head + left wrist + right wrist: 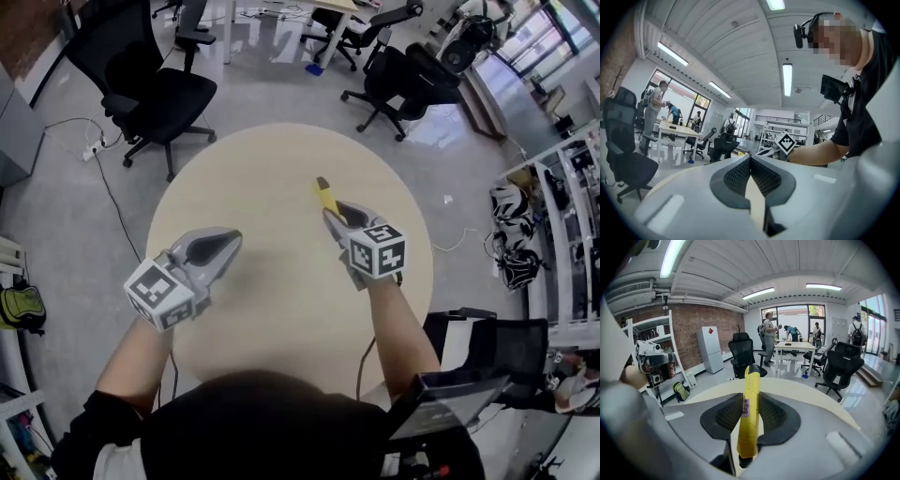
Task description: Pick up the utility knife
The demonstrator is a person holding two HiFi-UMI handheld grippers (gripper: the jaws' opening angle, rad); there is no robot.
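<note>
The yellow utility knife (325,195) is held above the round beige table (272,319). My right gripper (335,215) is shut on it, and its dark tip sticks out past the jaws. In the right gripper view the knife (749,427) stands lengthwise between the dark ribbed pads (776,416), with a small pink label on its side, and it hides the right gripper (749,397) tips' gap. My left gripper (228,242) hovers over the table's left side, jaws together and holding nothing. In the left gripper view the left gripper (750,157) points towards the right hand and its marker cube (786,142).
Black office chairs (155,94) (403,84) stand on the grey floor beyond the table. White shelving (562,206) lines the right side. A cable and a power strip (94,150) lie on the floor at left, with a bag (19,309) near the left edge. Several people stand at a far desk (794,347).
</note>
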